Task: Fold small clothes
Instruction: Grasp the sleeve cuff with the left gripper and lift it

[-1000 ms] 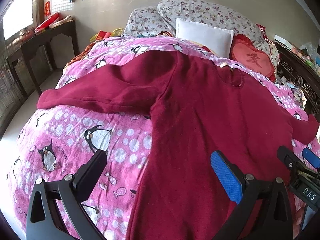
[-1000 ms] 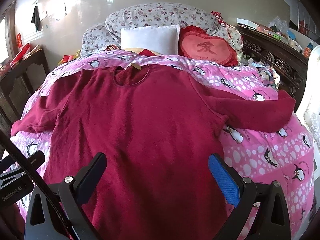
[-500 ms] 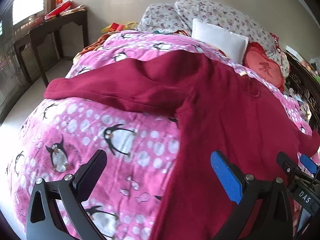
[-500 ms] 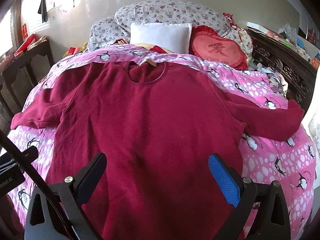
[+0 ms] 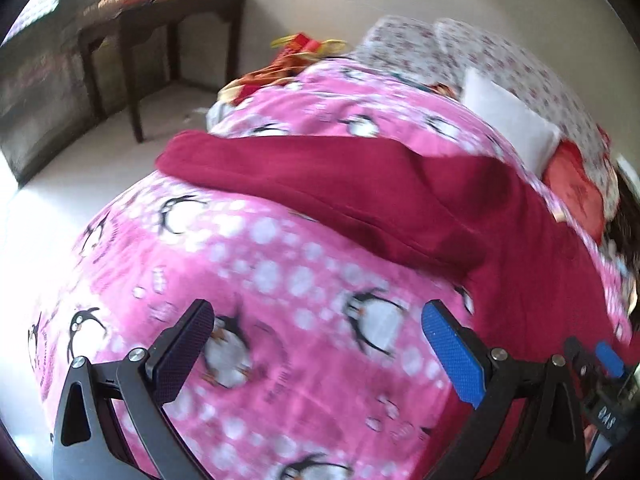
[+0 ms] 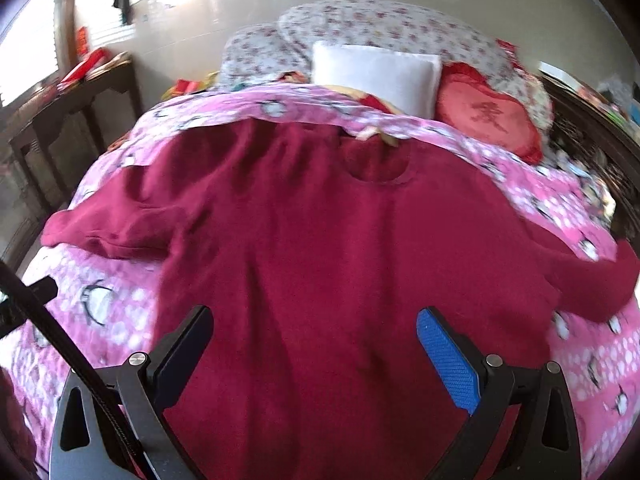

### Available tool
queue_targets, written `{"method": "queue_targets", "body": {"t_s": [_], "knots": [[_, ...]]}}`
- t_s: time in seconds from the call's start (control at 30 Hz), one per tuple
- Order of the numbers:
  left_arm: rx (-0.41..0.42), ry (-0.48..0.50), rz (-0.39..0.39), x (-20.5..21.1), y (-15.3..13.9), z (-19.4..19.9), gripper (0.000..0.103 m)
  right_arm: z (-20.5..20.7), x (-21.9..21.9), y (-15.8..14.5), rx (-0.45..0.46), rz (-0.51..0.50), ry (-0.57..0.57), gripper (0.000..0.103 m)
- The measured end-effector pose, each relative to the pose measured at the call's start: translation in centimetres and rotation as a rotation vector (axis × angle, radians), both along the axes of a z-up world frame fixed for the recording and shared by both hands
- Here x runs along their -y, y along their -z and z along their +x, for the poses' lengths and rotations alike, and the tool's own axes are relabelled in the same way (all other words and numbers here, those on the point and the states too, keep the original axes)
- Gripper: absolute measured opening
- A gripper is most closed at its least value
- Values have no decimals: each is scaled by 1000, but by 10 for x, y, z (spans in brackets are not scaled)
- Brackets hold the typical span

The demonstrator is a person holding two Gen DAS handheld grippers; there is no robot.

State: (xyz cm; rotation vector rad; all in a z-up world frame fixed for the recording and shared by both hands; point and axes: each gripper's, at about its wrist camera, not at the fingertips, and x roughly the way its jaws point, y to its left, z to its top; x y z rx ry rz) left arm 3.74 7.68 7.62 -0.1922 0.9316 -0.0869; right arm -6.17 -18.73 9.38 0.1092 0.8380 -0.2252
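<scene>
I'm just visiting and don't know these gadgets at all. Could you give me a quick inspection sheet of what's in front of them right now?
Surface: bed with a pink penguin blanket, soft and rumpled.
Job's things: dark red sweater spread flat, neck hole toward the pillows, both sleeves out to the sides; left sleeve reaches the blanket's edge.
Clutter: white pillow, red heart cushion, flowered pillows at the head; red and yellow items beside the bed.
Grippers: left gripper open over bare blanket; right gripper open over the sweater's lower body. Neither holds anything.
Cables: black cable crossing the right view's lower left.
Surroundings: dark wooden table by a window, pale wall, light floor.
</scene>
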Motion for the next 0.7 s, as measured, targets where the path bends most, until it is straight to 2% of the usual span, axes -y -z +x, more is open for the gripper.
{"method": "queue_targets", "body": {"t_s": [0.13,0.27,0.4,0.53,0.57,0.63,0.7], "knots": [[-24,-106,-84,-45,2,23,103,26,-19,-2,35,85,-100,103],[-56,-235,-154,-93,9,53,103,62,-43,-3,48,91,-179,102],[-112,-358,-302,-127,26,84,103,98,-69,-4,62,71,-234,97],[-163,-401,-398,-138,50,113,103,127,-88,4,49,50,-268,84],[-163,-407,-408,-136,52,117,103,129,-90,6,44,44,-273,83],[-134,-422,-388,-134,53,123,102,137,-95,17,24,18,-278,71],[-104,-411,-365,-128,52,130,77,143,-94,31,-14,19,-283,65]]}}
